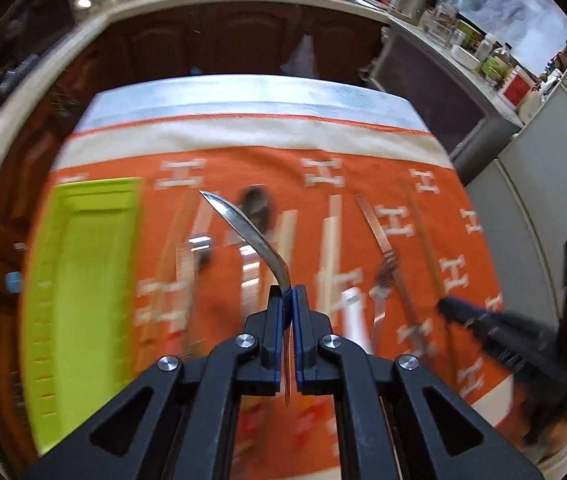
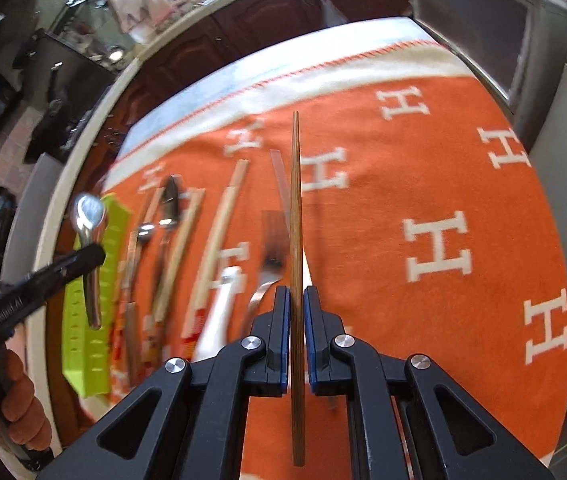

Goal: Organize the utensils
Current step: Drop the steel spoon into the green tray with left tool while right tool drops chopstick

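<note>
My left gripper (image 1: 287, 293) is shut on a metal spoon (image 1: 243, 232) and holds it above the orange cloth; the right wrist view shows the spoon (image 2: 89, 216) over the lime-green tray (image 2: 91, 320). My right gripper (image 2: 295, 294) is shut on a brown wooden chopstick (image 2: 296, 208) held edge-on above the cloth. The left wrist view shows the right gripper (image 1: 467, 312) low at the right by the chopstick (image 1: 423, 240). The green tray (image 1: 83, 300) lies at the left. A fork (image 1: 383, 276), pale chopsticks (image 1: 331, 248) and other spoons (image 1: 257, 204) lie in a row on the cloth.
An orange cloth with white H marks (image 2: 435, 248) covers the table. A white-handled utensil (image 2: 219, 312) lies beside the fork (image 2: 271, 256). Dark wood cabinets (image 1: 223, 40) and a cluttered counter stand behind. A grey appliance (image 1: 543, 184) is at the right.
</note>
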Demonstrator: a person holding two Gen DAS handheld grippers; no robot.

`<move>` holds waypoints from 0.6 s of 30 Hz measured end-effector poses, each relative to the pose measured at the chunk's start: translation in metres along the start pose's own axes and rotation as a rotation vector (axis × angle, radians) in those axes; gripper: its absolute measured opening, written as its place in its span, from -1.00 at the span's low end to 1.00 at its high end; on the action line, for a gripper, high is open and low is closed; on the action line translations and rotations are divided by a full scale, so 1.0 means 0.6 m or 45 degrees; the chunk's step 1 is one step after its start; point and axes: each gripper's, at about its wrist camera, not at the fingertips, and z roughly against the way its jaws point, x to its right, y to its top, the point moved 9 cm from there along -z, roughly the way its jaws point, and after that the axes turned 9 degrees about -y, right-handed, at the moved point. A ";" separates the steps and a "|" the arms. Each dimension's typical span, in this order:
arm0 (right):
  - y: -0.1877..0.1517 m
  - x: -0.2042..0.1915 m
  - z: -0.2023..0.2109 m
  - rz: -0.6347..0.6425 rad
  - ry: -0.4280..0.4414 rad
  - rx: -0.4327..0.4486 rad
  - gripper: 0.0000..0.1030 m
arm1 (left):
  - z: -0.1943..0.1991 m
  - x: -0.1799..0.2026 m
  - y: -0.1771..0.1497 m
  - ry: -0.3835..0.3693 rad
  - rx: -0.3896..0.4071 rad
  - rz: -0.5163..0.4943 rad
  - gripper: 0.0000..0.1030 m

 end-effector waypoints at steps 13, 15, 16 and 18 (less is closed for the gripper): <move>-0.027 -0.359 0.057 0.276 0.240 -0.067 -0.88 | 0.111 -0.298 -0.080 0.395 0.047 0.121 -0.95; -0.030 -0.414 0.043 0.272 0.271 -0.112 -0.88 | 0.110 -0.316 -0.089 0.378 0.037 0.140 -0.93; -0.032 -0.435 0.035 0.265 0.285 -0.136 -0.88 | 0.105 -0.326 -0.091 0.377 0.032 0.143 -0.93; -0.037 -0.481 0.008 0.236 0.301 -0.197 -0.88 | 0.098 -0.337 -0.096 0.371 0.024 0.130 -0.91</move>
